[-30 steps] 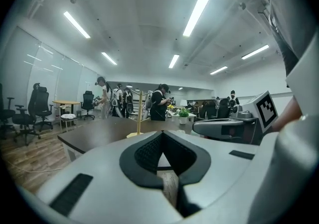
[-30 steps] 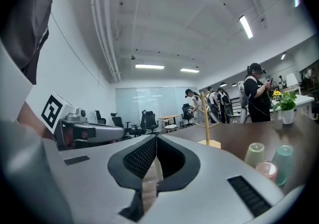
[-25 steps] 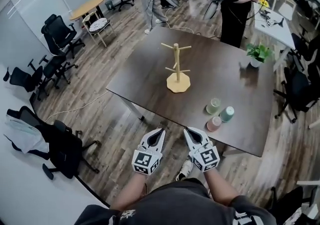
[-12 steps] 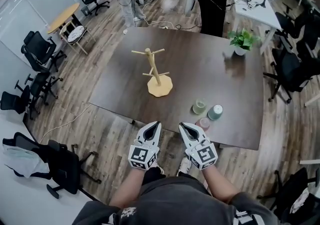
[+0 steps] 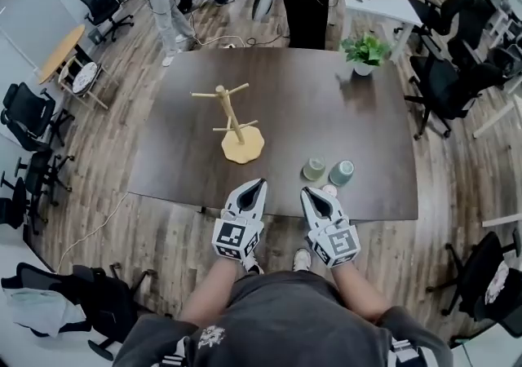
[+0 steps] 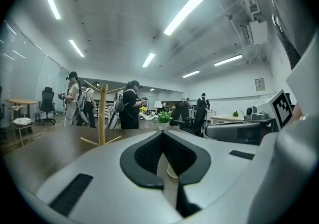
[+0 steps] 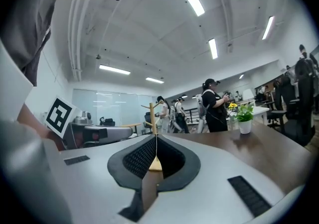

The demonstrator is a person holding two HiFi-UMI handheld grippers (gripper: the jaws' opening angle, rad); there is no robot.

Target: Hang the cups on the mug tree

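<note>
I've closed in on the table (image 5: 326,112). A second ago both claws hung over the floor short of it, and now their tips reach its near edge. The left claw (image 5: 255,187) and right claw (image 5: 311,194) are each pressed together with nothing in them. The cups (image 5: 314,169) stand untouched just ahead of the right claw. The mug tree (image 5: 232,125) is bare, further in ahead of the left. I judge the approach finished, so opening for a first cup comes next.

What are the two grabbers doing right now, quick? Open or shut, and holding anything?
Left gripper: closed, jaw tips together, holding nothing.
Right gripper: closed, jaw tips together, holding nothing.
</note>
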